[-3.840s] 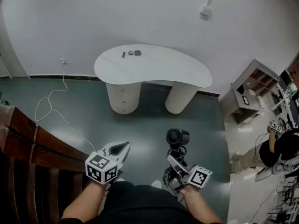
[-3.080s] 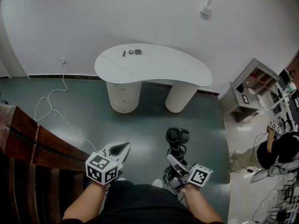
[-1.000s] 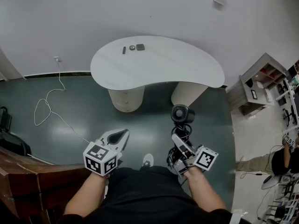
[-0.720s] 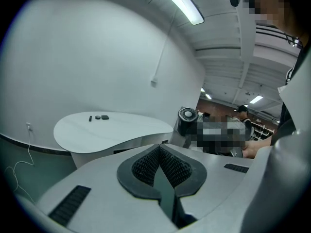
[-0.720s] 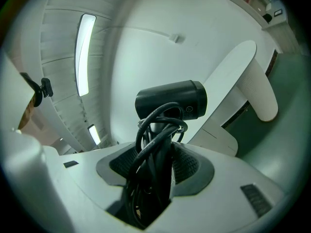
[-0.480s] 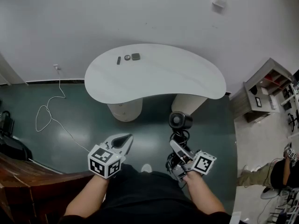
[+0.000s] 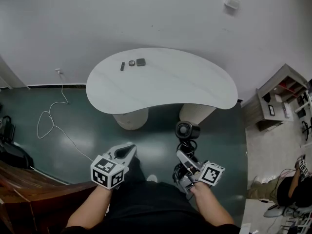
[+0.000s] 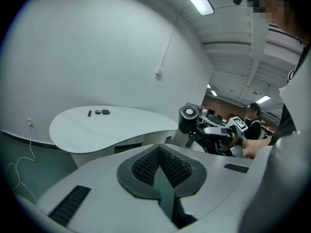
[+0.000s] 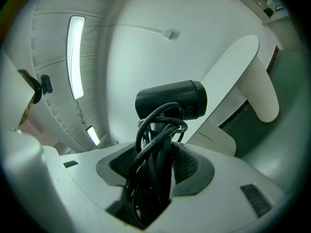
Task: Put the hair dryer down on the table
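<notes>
A black hair dryer [image 7: 185, 131] with its cord coiled round the handle stands upright in my right gripper [image 7: 184, 156], whose jaws are shut on the handle and cord. The right gripper view shows the dryer's barrel [image 9: 171, 98] above the pads. It hangs over the dark floor, just short of the white kidney-shaped table [image 7: 195, 84]. My left gripper [image 7: 125, 153] is shut and holds nothing; its view shows the table [image 8: 92, 127] and the dryer [image 8: 189, 117] off to the right.
Three small dark items [image 7: 132, 63] lie at the table's far left. The table stands on two round white pedestals [image 7: 131, 118]. A white cable [image 7: 48, 118] trails on the floor at left. A wooden rail [image 7: 22, 182] is lower left; grey shelves [image 7: 282, 94] at right.
I have moved closer to the table, which now fills more of the head view. The dryer stays held upright in the right gripper. The wooden rail has slid out to the left.
</notes>
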Action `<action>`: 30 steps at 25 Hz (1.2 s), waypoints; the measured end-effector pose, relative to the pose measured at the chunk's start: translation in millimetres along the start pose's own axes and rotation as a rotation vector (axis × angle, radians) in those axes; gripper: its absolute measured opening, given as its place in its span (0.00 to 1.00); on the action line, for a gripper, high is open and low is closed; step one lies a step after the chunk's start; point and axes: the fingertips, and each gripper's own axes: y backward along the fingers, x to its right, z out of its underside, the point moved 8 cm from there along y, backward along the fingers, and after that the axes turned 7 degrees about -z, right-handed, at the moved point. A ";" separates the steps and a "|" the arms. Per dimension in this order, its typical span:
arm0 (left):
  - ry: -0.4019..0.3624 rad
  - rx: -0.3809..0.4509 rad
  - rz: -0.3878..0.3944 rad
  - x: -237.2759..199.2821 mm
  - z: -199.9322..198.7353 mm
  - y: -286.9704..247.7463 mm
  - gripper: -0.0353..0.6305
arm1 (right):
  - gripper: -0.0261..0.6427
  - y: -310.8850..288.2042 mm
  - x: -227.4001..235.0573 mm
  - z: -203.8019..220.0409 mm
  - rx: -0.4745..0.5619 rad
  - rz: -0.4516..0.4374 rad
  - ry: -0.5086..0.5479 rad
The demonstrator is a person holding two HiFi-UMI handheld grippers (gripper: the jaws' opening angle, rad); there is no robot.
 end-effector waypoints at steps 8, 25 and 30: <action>-0.033 0.022 0.060 -18.0 -36.6 -48.3 0.08 | 0.33 -21.4 15.2 -22.5 -0.005 0.025 0.032; -0.074 0.042 0.136 -159.1 -154.1 -162.6 0.08 | 0.33 -187.3 64.7 -122.1 -0.023 0.112 0.100; -0.103 0.029 0.153 -215.3 -180.8 -194.8 0.08 | 0.33 -244.9 77.7 -143.2 -0.024 0.160 0.152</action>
